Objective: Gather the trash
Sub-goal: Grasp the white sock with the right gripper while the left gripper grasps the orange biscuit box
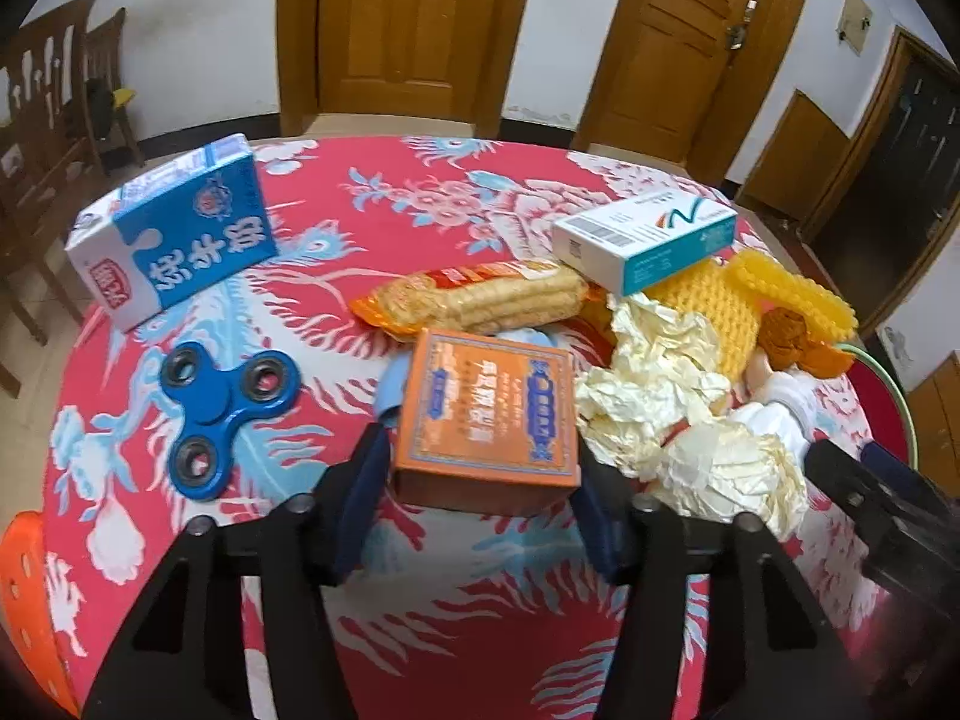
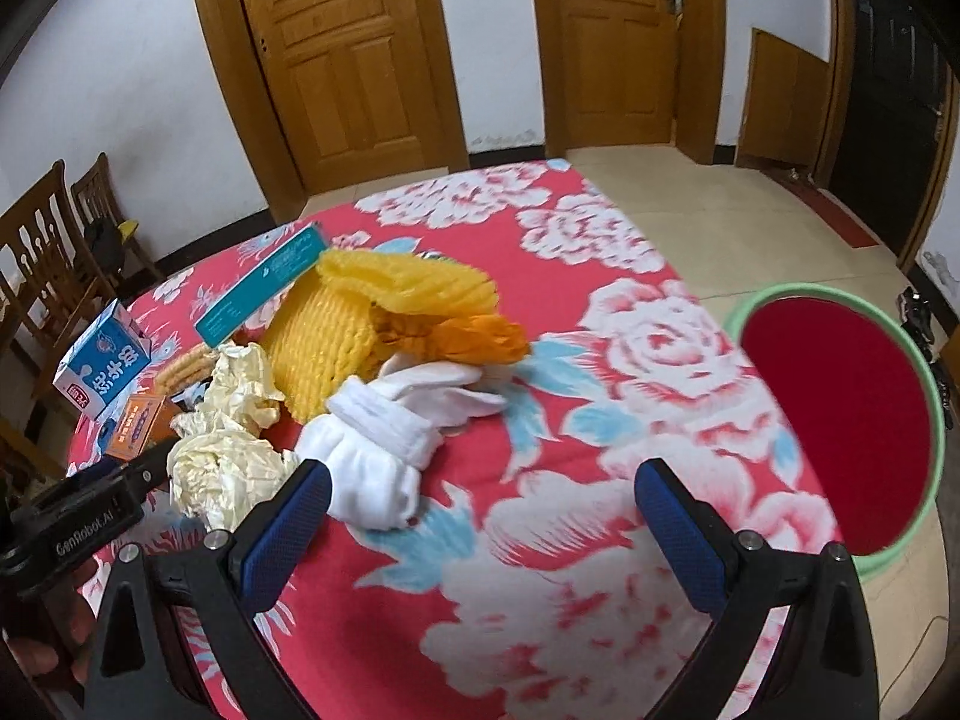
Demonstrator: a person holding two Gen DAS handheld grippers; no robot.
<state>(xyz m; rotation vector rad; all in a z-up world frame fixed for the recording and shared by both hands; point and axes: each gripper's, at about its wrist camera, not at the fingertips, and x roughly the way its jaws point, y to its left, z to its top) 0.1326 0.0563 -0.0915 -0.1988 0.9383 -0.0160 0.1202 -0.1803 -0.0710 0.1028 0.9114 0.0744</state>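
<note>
My left gripper (image 1: 480,474) stands with a finger on each side of an orange box (image 1: 489,414) that lies on the floral tablecloth (image 1: 420,588); whether the pads press on it I cannot tell. Crumpled cream paper (image 1: 666,384) lies right of the box and also shows in the right wrist view (image 2: 225,468). A snack packet (image 1: 480,300), a white and teal box (image 1: 648,234), yellow foam netting (image 2: 360,324) and a white sock (image 2: 390,438) lie in the pile. My right gripper (image 2: 480,501) is open and empty over the cloth, right of the sock.
A blue milk carton (image 1: 174,234) and a blue fidget spinner (image 1: 222,402) lie at the left. A green-rimmed red bin (image 2: 840,420) stands on the floor right of the table. Wooden chairs (image 2: 48,252) stand at the far left. Two wooden doors are behind.
</note>
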